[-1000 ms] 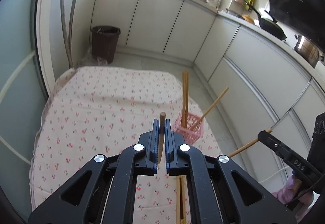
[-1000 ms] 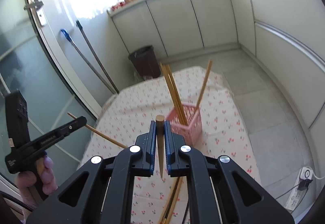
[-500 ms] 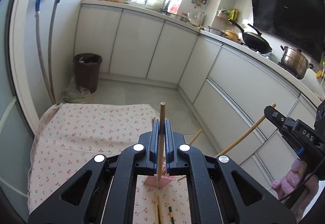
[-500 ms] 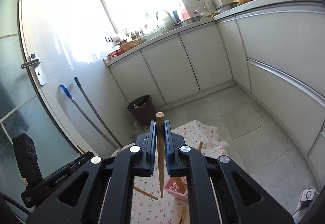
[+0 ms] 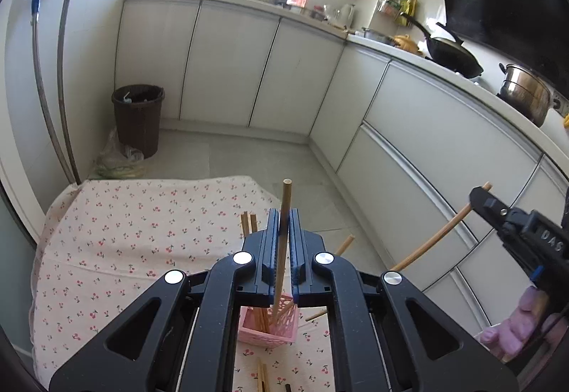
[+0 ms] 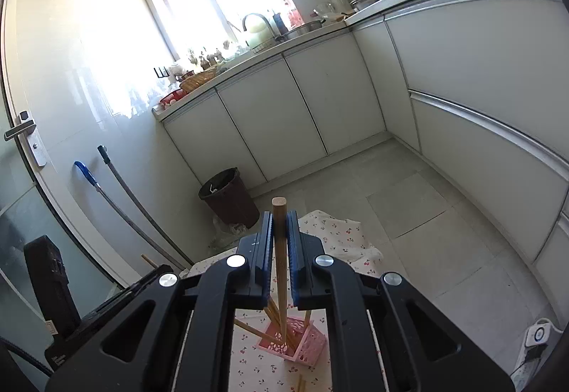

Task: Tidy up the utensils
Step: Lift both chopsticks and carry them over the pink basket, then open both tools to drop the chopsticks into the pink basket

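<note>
Wooden chopstick [image 5: 282, 250], upright, pinched in left gripper [image 5: 283, 242] above pink basket [image 5: 281, 329]; only this view shows right gripper [image 5: 478, 198] side-on. Second chopstick [image 6: 280, 264], clamped by right gripper [image 6: 280, 246], tip apparently inside basket [image 6: 306, 345].

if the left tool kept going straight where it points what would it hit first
Probably the pink basket: the chopstick clamped in the left tool hangs with its lower end at the basket's mouth. Depth is unclear in the fisheye view.

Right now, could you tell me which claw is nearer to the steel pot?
Right. The right claw, gripping a chopstick, is on the steel pot side; the left claw is farther off over the table.
</note>
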Demonstrator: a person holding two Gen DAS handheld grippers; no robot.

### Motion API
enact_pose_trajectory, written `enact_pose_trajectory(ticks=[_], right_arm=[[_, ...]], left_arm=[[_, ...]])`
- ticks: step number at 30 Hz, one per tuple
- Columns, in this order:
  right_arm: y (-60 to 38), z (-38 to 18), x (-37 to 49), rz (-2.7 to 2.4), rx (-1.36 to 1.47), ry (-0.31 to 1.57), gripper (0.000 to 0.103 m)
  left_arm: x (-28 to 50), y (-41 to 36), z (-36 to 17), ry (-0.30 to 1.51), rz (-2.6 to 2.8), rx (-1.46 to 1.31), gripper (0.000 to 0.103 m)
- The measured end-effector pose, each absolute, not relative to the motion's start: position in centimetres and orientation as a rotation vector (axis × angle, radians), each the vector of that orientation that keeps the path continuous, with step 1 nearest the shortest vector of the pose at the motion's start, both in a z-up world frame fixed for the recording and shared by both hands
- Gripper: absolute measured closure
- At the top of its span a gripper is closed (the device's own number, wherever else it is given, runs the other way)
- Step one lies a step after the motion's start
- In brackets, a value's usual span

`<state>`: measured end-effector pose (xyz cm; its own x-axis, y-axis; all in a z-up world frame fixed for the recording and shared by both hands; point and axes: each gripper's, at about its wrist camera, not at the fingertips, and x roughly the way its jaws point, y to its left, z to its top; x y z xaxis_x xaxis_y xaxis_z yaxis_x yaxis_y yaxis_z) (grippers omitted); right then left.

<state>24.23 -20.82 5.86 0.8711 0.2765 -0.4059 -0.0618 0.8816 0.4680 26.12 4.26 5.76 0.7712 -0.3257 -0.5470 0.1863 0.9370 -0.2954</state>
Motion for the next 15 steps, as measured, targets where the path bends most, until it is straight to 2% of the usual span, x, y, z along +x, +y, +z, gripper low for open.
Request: enact_pose_trajectory(ticks=[2, 8, 15], right_arm=[[-20.8, 5.5, 24.6, 0.180, 0.466, 0.495, 0.095], [-20.0, 5.0, 25.3, 0.180, 0.467, 0.516, 0.095], [-18.4, 4.2, 26.2, 0.177, 0.440, 0.544, 0.095]], left_arm=[[26.8, 4.8, 4.6, 0.668, -0.278, -0.252, 0.085], [26.1, 6.9, 5.0, 0.654, -0.227, -0.306, 0.075], [25.1, 7.3, 5.8, 0.625, -0.207, -0.278, 0.072]])
